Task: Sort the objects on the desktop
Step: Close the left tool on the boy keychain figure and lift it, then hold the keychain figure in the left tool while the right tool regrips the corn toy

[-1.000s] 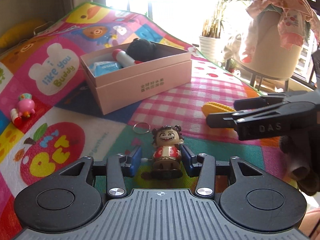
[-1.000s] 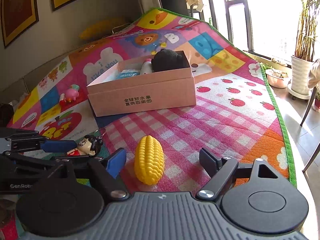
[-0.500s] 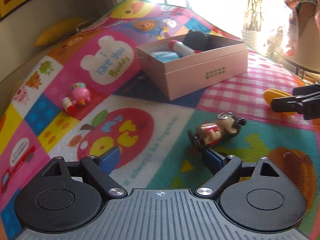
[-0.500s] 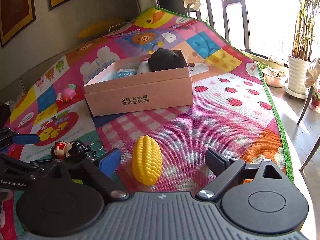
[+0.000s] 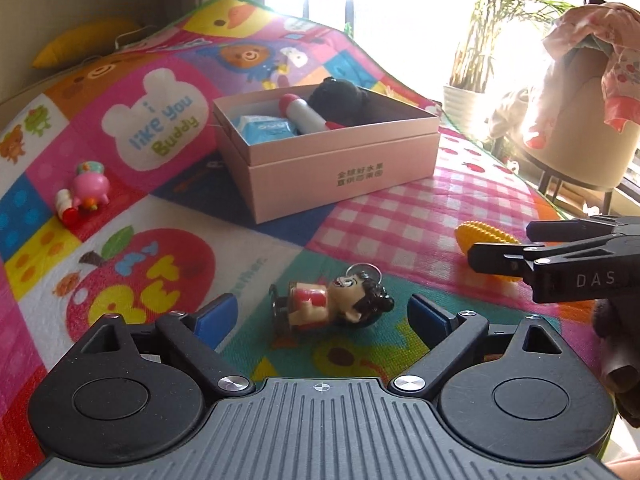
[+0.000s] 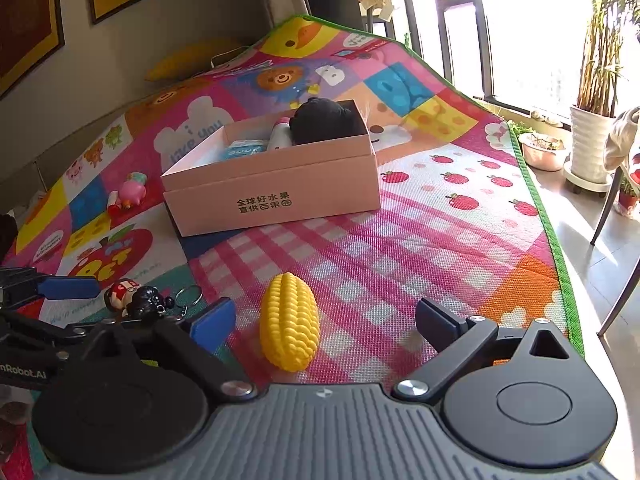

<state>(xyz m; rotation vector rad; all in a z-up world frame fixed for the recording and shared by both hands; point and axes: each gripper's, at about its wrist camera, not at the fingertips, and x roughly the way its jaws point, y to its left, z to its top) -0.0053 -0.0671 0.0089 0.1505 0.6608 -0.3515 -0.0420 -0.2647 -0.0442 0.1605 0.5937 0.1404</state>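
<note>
Approach step. Left gripper, jaws opening, frames the toppled figurine keychain untouched; right gripper, jaws also opening, frames the toy corn. The pink box lies at twelve o'clock. Next: close, lift, carry boxward.

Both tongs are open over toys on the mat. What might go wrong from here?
1. The doll lies on its side between the opening left tongs, untouched; pinched across its round head, it may slip.
2. Its key ring could snag.
3. The corn sits off-centre in the opening right tongs, so closing may roll it.
</note>
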